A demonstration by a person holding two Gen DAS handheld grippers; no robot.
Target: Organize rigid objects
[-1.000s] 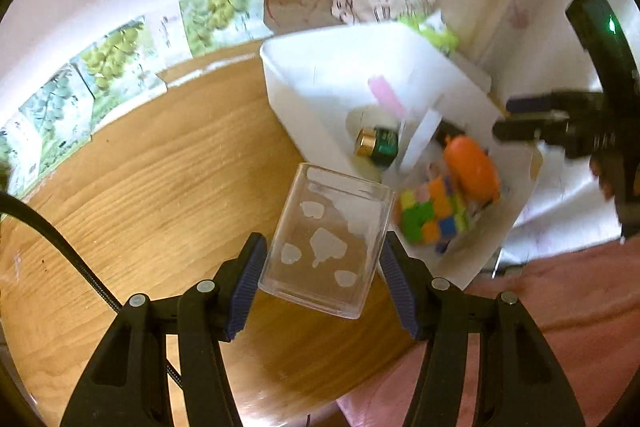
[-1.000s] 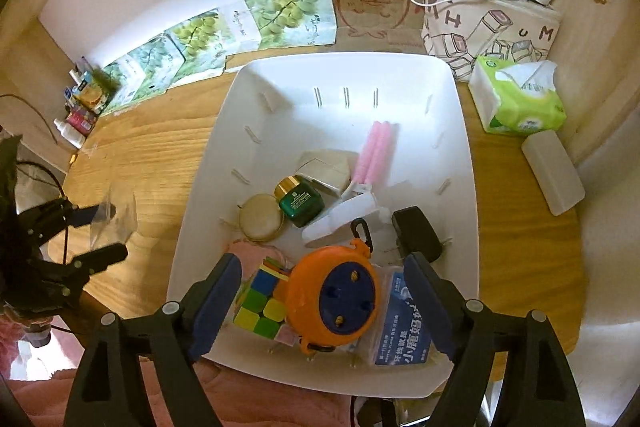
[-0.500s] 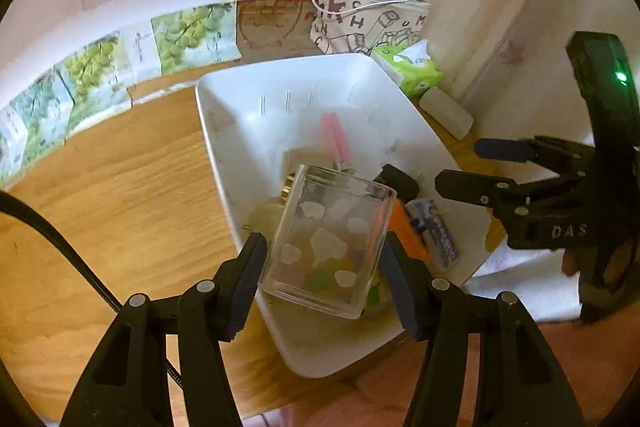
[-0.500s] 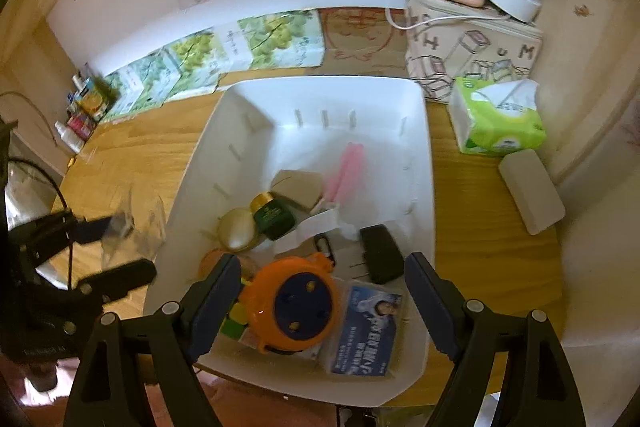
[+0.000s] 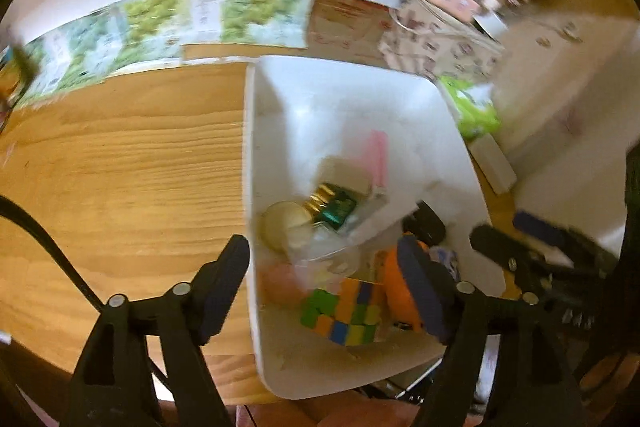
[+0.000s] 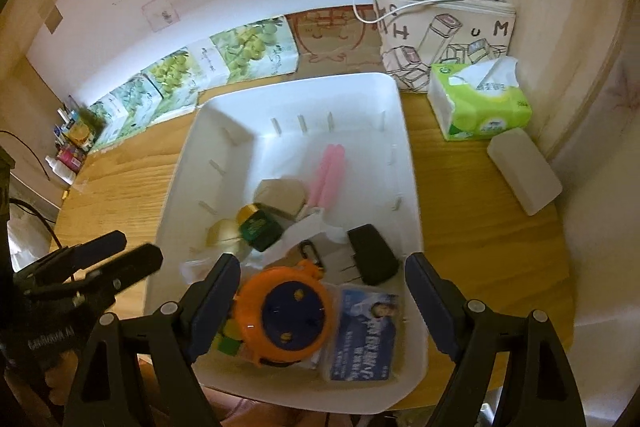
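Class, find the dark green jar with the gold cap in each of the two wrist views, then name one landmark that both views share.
Left wrist view: the green jar lies in the white bin, just right of centre, above the colour cube.
Right wrist view: the jar sits left of centre in the bin.
Shared landmark: the pink sticks, up and to the right of the jar.
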